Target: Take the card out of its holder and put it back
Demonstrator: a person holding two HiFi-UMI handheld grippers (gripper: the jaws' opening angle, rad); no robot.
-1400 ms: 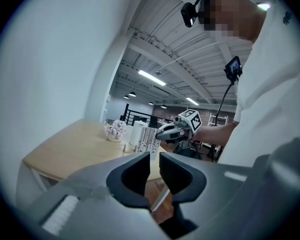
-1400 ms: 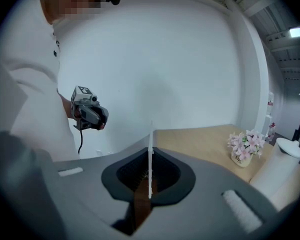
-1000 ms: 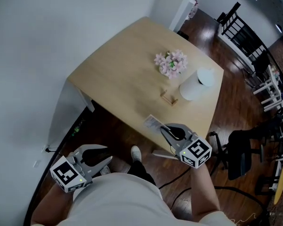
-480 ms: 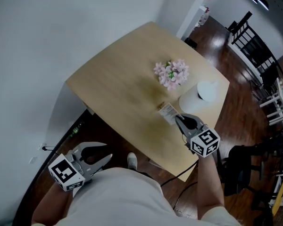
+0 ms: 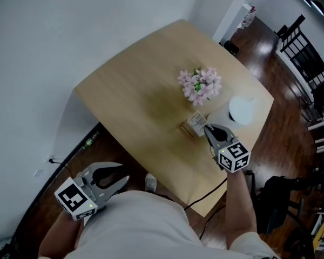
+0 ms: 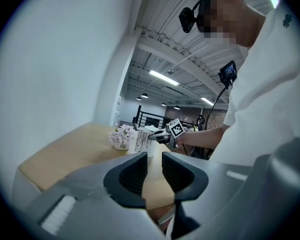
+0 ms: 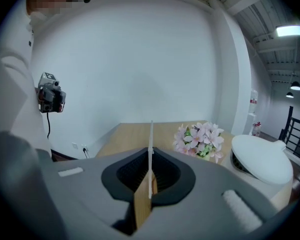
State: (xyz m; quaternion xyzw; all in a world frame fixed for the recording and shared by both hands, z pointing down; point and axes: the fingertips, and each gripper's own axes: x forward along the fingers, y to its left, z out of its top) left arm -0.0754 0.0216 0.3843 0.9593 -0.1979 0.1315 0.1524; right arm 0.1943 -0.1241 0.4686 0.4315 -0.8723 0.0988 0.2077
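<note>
My right gripper is shut on a white printed card over the middle of the wooden table. The card's lower edge is at the small wooden holder; whether it sits in the slot I cannot tell. In the right gripper view the card stands edge-on between the pads of the right gripper, with the holder right below. My left gripper hangs open and empty off the table's front edge, near the person's body. Its view shows the left gripper aimed at the distant card.
A bunch of pink flowers stands just behind the holder. A white lidded container sits to its right near the table's right edge. Black chairs and dark wood floor lie beyond; a white wall runs along the left.
My right gripper has carried the card from the table's front edge inward to the holder beside the flowers. The left gripper has stayed where it was.
</note>
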